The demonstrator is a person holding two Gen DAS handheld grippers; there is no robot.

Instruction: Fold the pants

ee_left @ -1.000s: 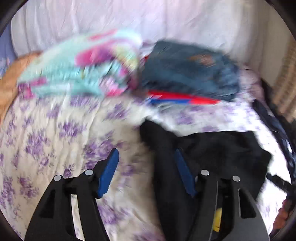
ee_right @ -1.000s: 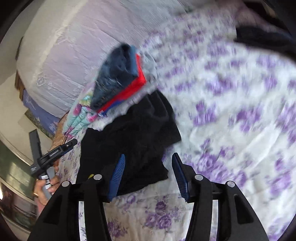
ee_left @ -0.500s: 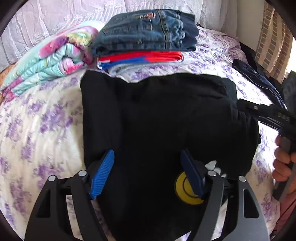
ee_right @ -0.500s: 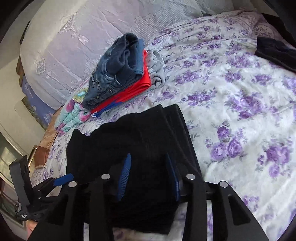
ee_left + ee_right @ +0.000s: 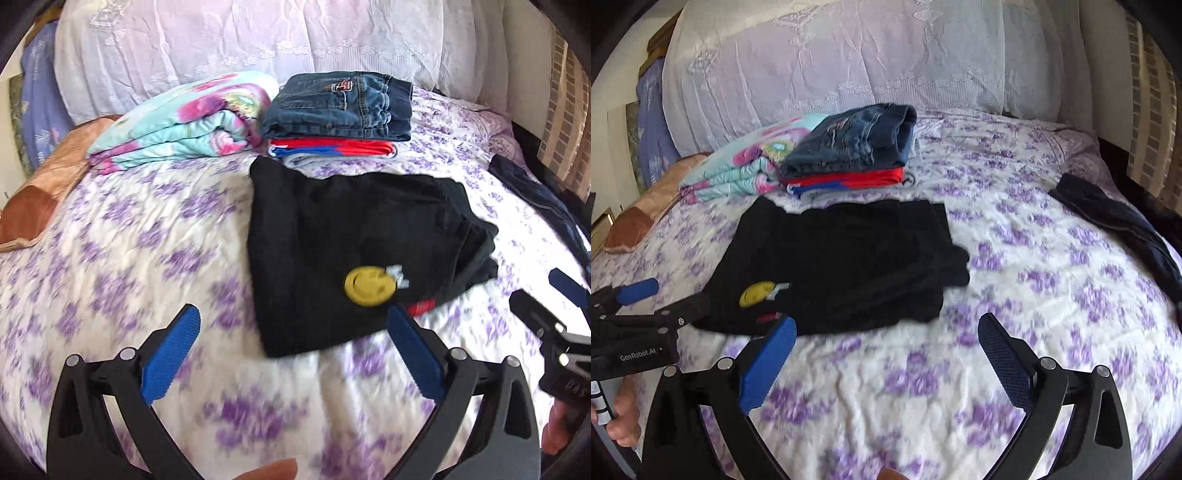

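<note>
Folded black fabric pants [image 5: 351, 251] with a yellow smiley patch [image 5: 368, 291] lie flat mid-bed [image 5: 147, 258], just before the stacked jeans [image 5: 340, 107]. Left hand-held gripper [image 5: 293, 332] and right hand-held gripper [image 5: 886, 341]: jaws opening, wide, nothing between them.

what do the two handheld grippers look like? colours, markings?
Both match: the left gripper and right gripper have matte black, cut-out finger arms with silver pivot bolts and ribbed blue pads. The left's black body reads "GenRobot.AI" in white. No cables or sleeves in view.
</note>
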